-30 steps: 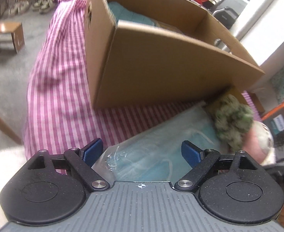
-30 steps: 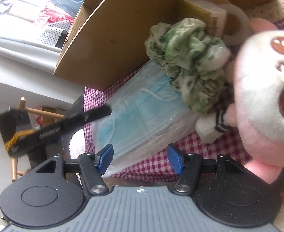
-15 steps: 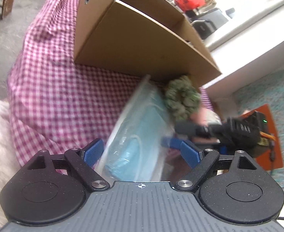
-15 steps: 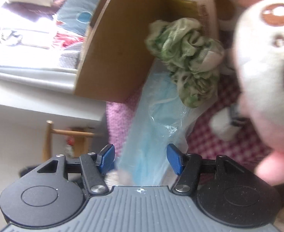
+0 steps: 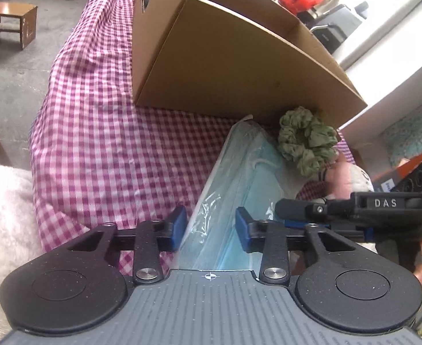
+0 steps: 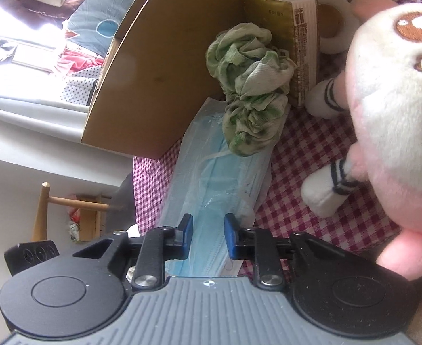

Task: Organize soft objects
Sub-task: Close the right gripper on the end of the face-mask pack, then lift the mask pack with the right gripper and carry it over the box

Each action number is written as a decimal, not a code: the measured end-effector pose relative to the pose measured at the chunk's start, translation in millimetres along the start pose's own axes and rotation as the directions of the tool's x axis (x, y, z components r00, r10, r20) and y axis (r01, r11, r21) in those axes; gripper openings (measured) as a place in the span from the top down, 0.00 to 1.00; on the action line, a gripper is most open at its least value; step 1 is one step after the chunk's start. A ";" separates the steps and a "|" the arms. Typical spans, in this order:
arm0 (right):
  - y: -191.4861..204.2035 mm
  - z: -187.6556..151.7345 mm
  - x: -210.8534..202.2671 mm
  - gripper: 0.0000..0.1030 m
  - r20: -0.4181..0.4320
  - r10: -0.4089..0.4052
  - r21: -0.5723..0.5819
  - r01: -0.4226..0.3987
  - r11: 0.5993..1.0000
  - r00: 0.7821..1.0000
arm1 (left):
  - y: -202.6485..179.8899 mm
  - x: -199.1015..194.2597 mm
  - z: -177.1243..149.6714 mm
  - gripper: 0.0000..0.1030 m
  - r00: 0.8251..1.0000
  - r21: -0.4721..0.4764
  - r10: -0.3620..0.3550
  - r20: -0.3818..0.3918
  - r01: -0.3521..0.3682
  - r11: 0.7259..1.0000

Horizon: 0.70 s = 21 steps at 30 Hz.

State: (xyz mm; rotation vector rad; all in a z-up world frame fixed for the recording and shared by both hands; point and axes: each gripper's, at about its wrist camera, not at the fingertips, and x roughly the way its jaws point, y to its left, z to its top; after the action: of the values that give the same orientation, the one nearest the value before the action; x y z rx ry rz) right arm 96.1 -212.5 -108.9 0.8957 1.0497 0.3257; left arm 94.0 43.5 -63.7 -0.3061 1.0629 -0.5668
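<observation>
A clear plastic pack of blue face masks [image 5: 239,184] lies tipped on its edge on the checked cloth in front of a cardboard box [image 5: 234,57]. My left gripper [image 5: 211,227] is shut on the pack's near end. My right gripper [image 6: 206,237] is shut on the same pack [image 6: 211,178] from the other side; its body shows in the left wrist view [image 5: 354,210]. A green scrunchie [image 5: 305,141] rests on the pack's far end, against the box; it also shows in the right wrist view [image 6: 248,86]. A pink and white plush toy [image 6: 392,86] stands to the right.
A pink checked cloth [image 5: 95,143] covers the table. A yellow packet [image 6: 291,34] and a white ring [image 6: 331,20] lie against the box wall [image 6: 164,57]. A small wooden stool [image 5: 9,23] and shoes stand on the floor far left. A fluffy pink cushion [image 5: 3,215] is at near left.
Both grippers have closed from wide open onto the mask pack. The pack has been turned up from lying flat onto its edge.
</observation>
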 end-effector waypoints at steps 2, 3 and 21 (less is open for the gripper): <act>0.5 -4.7 -1.3 0.79 -0.003 0.022 0.010 -0.022 1.000 1.000 | -3.4 -0.7 1.4 0.79 1.000 0.002 0.001 0.001 -0.001 1.000; 0.7 -5.9 -1.3 0.81 -0.010 0.039 0.019 -0.039 0.999 0.999 | -4.7 -3.1 1.5 0.83 1.000 0.001 -0.008 0.003 0.008 1.000; -35.2 -42.8 -34.0 0.41 0.010 0.052 0.123 -0.052 0.991 0.999 | 3.5 -31.3 -27.8 0.93 1.000 -0.105 0.016 -0.015 -0.017 0.994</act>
State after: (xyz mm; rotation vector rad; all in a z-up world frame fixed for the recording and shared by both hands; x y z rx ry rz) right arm 36.9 -234.9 -123.6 1.0352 1.0501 0.3037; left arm 59.0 65.2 -55.3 -0.3854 1.1096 -0.4997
